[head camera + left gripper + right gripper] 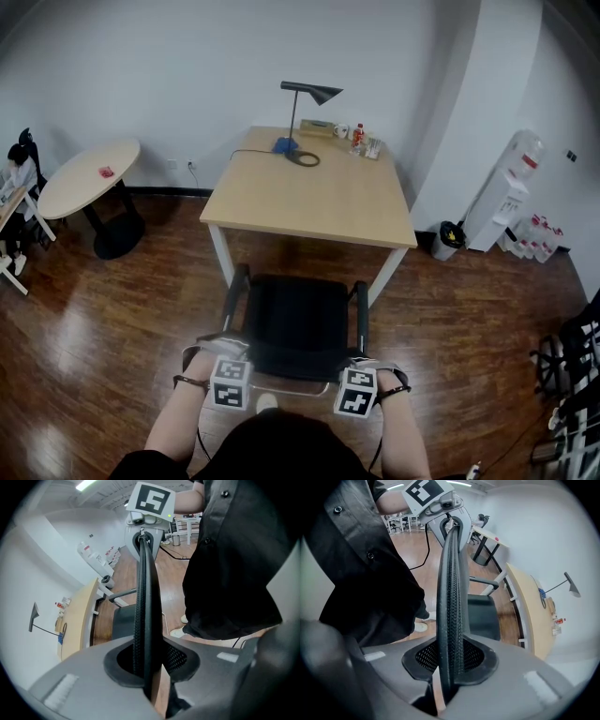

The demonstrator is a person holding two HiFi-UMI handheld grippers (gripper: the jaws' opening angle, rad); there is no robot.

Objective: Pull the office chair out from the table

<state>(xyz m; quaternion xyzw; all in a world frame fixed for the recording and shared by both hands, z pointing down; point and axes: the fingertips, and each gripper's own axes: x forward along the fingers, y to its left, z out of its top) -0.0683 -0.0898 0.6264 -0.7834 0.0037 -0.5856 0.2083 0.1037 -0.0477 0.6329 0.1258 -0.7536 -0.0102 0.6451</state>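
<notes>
1. black mesh forms the backrest of the office chair (295,323), and its top rim runs between the jaws of both grippers. the left gripper (146,670) pinches the rim near its left end and the right gripper (449,665) near its right end, with the pads pressed on the mesh edge.
2. the chair faces the table (309,202). its seat is just short of the table's near edge, and its armrest tips are close to the two front legs.
3. bare wood floor (122,328) lies open on both sides of the chair. the person stands right behind the backrest.
4. a round table (89,176) stands well apart at the left.
5. a dark bin (450,234) sits against the wall near the table's right front leg. what it holds cannot be made out.
6. a desk lamp (309,94), a bottle (357,137) and cups (340,130) stand along the table's far edge.
</notes>
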